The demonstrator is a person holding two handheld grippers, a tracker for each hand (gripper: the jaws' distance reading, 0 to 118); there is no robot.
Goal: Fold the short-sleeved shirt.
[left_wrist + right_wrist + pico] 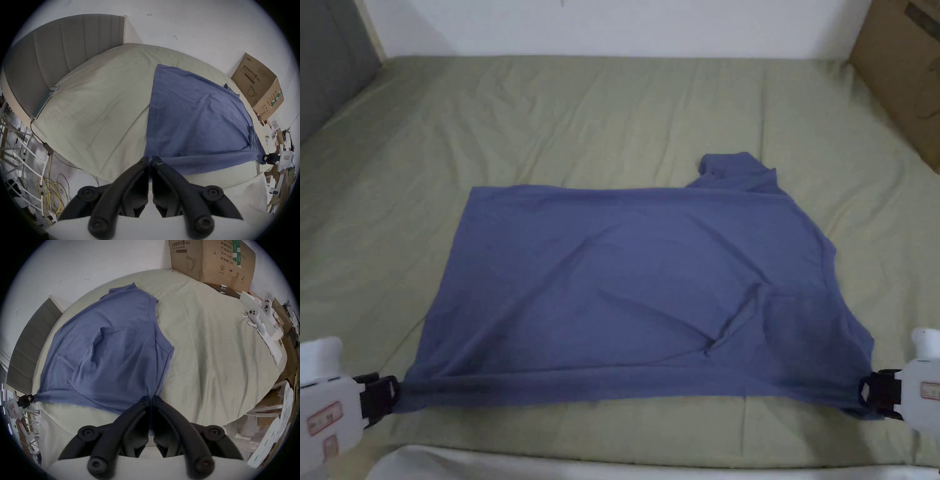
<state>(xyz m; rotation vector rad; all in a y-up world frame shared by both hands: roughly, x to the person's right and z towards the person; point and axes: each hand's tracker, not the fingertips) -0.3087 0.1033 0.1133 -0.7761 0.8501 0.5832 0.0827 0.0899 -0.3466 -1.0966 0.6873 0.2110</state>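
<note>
Your left gripper and right gripper each clench a near corner of the shirt. Pull unevenly and thin fabric slips out (taut already), skewing the fold.

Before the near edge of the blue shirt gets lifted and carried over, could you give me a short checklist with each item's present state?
1. Left gripper shut on its near corner of the shirt: ok, cloth is bunched between its jaws.
2. Right gripper shut on the other near corner: ok, fabric runs into its closed jaws.
3. Near edge taut between the two grippers: ok, it runs almost straight.
4. Shirt body flat: not ok, a raised pleat stands toward the right side.
5. Far sleeve tucked in: not ok, it pokes out past the far edge.
6. Bed sheet beyond the shirt free for the fold: ok.
</note>
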